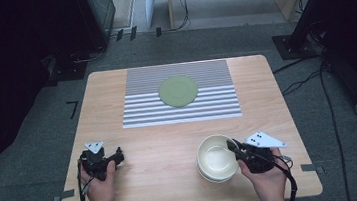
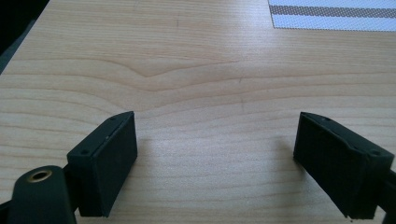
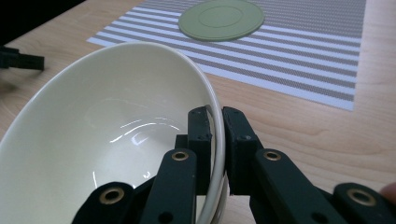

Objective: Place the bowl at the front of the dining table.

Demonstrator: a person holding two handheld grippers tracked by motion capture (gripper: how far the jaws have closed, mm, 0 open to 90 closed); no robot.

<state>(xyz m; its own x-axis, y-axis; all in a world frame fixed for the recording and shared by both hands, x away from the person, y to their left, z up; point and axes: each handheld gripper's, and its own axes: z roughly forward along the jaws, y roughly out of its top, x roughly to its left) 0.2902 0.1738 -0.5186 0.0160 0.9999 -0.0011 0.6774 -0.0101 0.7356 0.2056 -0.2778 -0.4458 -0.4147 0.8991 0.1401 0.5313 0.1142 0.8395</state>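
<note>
Wood table (image 1: 171,146): it holds everything.
Left gripper (image 1: 103,161): near the front left corner, jaws wide apart, nothing between them.
Mat (image 1: 182,111): stripy, at the back edge, middle.
Plate (image 1: 178,91): green, lying on the mat.
Bowl (image 1: 216,158): cream, near the front right corner.
Right gripper (image 1: 235,147): jaws pinch the bowl's right rim.

Cream bowl (image 1: 216,158), tilted, rim pinched, table's near-right.

Cream bowl (image 1: 216,158), green plate (image 1: 178,91), striped mat (image 1: 217,104)
</note>
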